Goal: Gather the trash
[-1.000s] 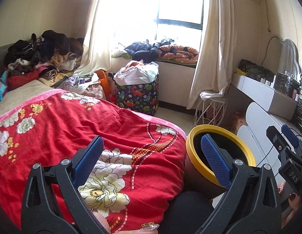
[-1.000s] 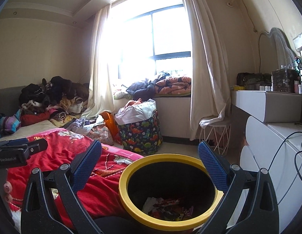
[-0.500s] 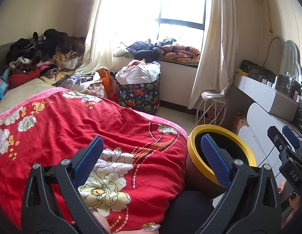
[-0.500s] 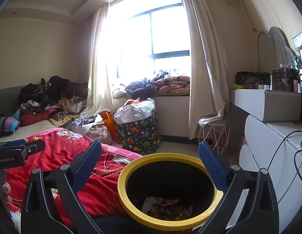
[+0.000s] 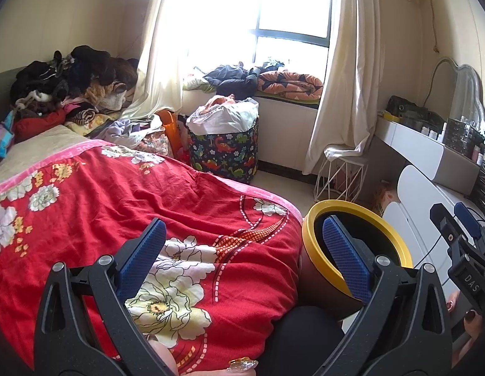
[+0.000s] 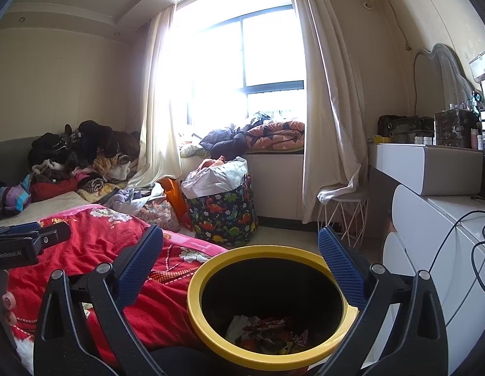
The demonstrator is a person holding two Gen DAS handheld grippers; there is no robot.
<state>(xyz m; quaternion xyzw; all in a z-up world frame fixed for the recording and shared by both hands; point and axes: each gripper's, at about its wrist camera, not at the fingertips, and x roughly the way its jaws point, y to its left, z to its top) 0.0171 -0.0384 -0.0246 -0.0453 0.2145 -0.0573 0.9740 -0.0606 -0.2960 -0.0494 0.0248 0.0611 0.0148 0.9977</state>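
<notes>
The round yellow-rimmed, black-lined trash bin [image 6: 269,300] sits directly below and ahead of the right gripper [image 6: 240,266], mouth upward, crumpled wrappers and paper [image 6: 264,333] at its bottom. Its fingers are spread wide and empty. The left gripper [image 5: 244,258], likewise released and holding nothing, hangs over the red floral bed cover [image 5: 117,206], the bin off to its right. No loose trash shows on the bed; the right hand is nearer the bin.

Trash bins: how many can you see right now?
1: the yellow-rimmed bin beside the red bedspread, right below the open right gripper, with wrappers inside. Others may be hidden behind the clutter.
</notes>
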